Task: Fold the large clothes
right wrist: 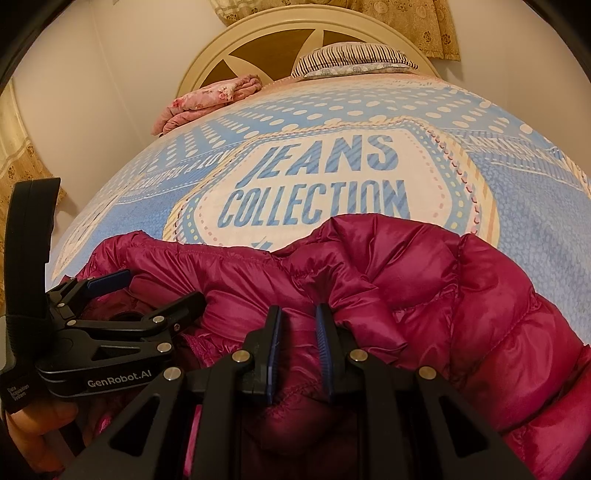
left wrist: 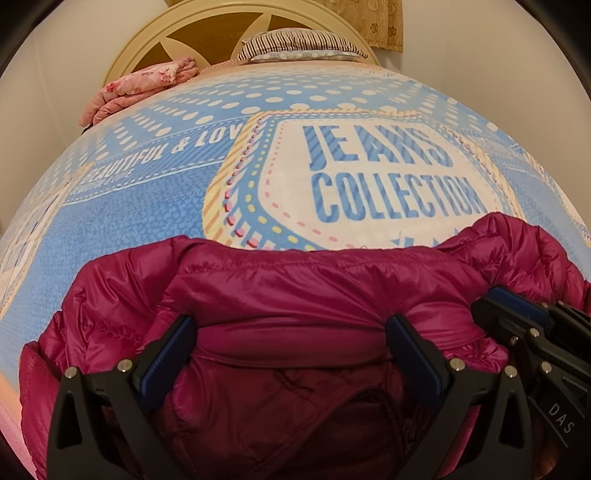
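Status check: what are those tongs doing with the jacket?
Right tongs pinching magenta jacket. Left tongs wide open over it. Nothing in the way.

The jacket [left wrist: 295, 295] lies on the bed [left wrist: 147, 214] just before me, across its near end. My left claw [left wrist: 291, 332] sits over the jacket, my right claw [right wrist: 297, 321] beside it to the right. Behind, at the headboard [left wrist: 207, 33], a folded quilt [left wrist: 144, 86] lies left of the pillow [left wrist: 299, 44].
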{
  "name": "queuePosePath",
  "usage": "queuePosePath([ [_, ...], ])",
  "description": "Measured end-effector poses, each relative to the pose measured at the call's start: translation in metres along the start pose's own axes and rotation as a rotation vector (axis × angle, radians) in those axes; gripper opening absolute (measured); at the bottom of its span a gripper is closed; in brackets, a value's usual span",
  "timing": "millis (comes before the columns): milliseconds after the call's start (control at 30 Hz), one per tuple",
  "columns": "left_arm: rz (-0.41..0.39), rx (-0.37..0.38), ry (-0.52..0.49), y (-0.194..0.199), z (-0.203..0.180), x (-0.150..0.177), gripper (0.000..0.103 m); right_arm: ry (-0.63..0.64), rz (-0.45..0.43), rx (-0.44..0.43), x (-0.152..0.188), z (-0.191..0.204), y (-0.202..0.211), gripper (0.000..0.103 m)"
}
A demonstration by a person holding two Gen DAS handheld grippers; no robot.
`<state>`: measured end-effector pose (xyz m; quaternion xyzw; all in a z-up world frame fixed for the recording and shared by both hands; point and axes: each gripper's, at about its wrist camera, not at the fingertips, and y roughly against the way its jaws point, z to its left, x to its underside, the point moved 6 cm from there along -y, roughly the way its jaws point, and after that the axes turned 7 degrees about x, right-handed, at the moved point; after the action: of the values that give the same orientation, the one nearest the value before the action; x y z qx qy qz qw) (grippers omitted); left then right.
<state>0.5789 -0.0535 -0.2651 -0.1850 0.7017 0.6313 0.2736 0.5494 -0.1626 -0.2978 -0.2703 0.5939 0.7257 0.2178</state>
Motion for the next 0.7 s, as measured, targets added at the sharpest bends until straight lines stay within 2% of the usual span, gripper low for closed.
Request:
queuePosePath([
  [267, -0.002, -0.006, -0.007, 0.000, -0.001, 0.000, 0.103, -0.003, 0.002, -0.003, 0.000, 0.000, -0.001, 0.019],
  [400, 0.047, -0.011, -0.020, 0.015, 0.001, -0.006, 0.103, 0.019, 0.026, -0.005, -0.003, 0.001, 0.001, 0.020],
  [467, -0.029, -0.013, -0.019, 0.048, 0.004, -0.011, 0.103, 0.015, 0.048, -0.017, -0.008, -0.001, 0.010, 0.022],
  [500, -0.071, -0.001, -0.018, 0.071, 0.007, -0.011, 0.103, 0.009, 0.049, -0.024, -0.009, -0.003, 0.019, 0.035],
  [533, -0.101, 0.018, -0.016, 0.088, 0.009, -0.008, 0.103, 0.006, 0.043, -0.040, -0.010, -0.004, 0.034, 0.065],
  [567, -0.126, 0.039, -0.018, 0.107, 0.011, -0.003, 0.103, 0.013, 0.022, -0.045, -0.009, -0.006, 0.056, 0.078],
  [600, -0.156, 0.059, -0.025, 0.132, 0.018, 0.008, 0.103, 0.023, -0.008, -0.048, -0.006, -0.007, 0.077, 0.082],
  [700, -0.210, 0.054, -0.023, 0.187, 0.045, 0.052, 0.103, 0.056, -0.025, -0.048, 0.020, -0.015, 0.128, 0.082],
])
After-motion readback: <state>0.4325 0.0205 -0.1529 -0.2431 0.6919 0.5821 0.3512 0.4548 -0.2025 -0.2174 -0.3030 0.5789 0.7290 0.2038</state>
